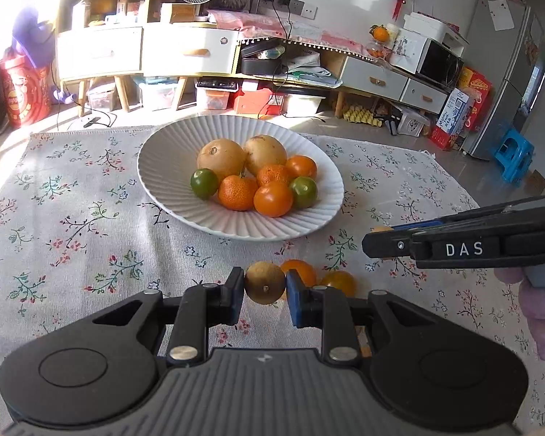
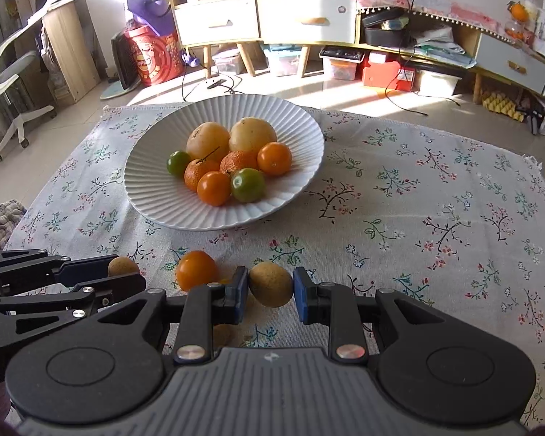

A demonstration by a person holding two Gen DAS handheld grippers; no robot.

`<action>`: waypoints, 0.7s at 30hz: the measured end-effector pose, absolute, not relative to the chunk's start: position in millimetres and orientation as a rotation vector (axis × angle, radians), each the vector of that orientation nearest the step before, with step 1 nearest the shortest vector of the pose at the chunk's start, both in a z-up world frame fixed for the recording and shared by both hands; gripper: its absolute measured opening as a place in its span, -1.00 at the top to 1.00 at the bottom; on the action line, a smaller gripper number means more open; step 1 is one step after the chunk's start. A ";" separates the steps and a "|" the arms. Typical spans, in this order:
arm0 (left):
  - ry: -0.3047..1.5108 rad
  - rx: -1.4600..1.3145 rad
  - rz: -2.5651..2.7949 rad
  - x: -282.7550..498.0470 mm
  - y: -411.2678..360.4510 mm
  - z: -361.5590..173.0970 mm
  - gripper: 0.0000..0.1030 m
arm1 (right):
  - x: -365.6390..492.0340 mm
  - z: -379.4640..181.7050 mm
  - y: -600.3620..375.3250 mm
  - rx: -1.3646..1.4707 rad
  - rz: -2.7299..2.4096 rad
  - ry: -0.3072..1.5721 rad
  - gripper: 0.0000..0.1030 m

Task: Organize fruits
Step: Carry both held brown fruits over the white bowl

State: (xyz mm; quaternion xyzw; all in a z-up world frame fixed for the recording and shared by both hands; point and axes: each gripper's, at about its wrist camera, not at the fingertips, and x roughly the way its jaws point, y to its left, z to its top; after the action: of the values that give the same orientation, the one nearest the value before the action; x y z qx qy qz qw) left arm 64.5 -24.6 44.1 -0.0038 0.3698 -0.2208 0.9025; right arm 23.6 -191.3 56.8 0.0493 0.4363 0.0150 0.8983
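A white ribbed plate [image 1: 163,189] [image 2: 149,196] on the floral cloth holds two large yellow fruits, several oranges and two green fruits. My left gripper [image 1: 264,288] is shut on a small brown fruit [image 1: 264,282], low over the cloth in front of the plate; it also shows in the right wrist view [image 2: 122,266]. My right gripper [image 2: 270,289] is shut on another small brown fruit [image 2: 271,284]. Two loose oranges [image 1: 301,270] [image 1: 339,281] lie on the cloth just beyond my left fingers; one orange [image 2: 196,270] shows between the two grippers.
The floral tablecloth [image 1: 72,218] [image 2: 436,218] covers the table. Beyond its far edge are the floor, shelves, drawers and storage boxes [image 1: 214,94]. A blue stool [image 1: 514,152] stands at the right, and an office chair [image 2: 7,69] at the left.
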 end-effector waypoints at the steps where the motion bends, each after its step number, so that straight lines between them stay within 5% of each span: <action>1: 0.749 0.001 -0.460 67.1 -24.8 45.6 0.70 | 26.0 57.6 -192.5 0.126 0.041 0.900 0.54; 21: 0.703 0.092 -0.498 108.4 -31.2 32.7 0.69 | 66.3 48.7 -192.4 0.303 0.099 0.832 0.54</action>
State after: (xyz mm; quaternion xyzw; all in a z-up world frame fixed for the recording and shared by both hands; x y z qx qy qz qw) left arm 108.4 -31.2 32.7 0.0446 0.3405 -0.2414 0.9076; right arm 66.3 -192.4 48.7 0.1463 0.4022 0.0479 0.9025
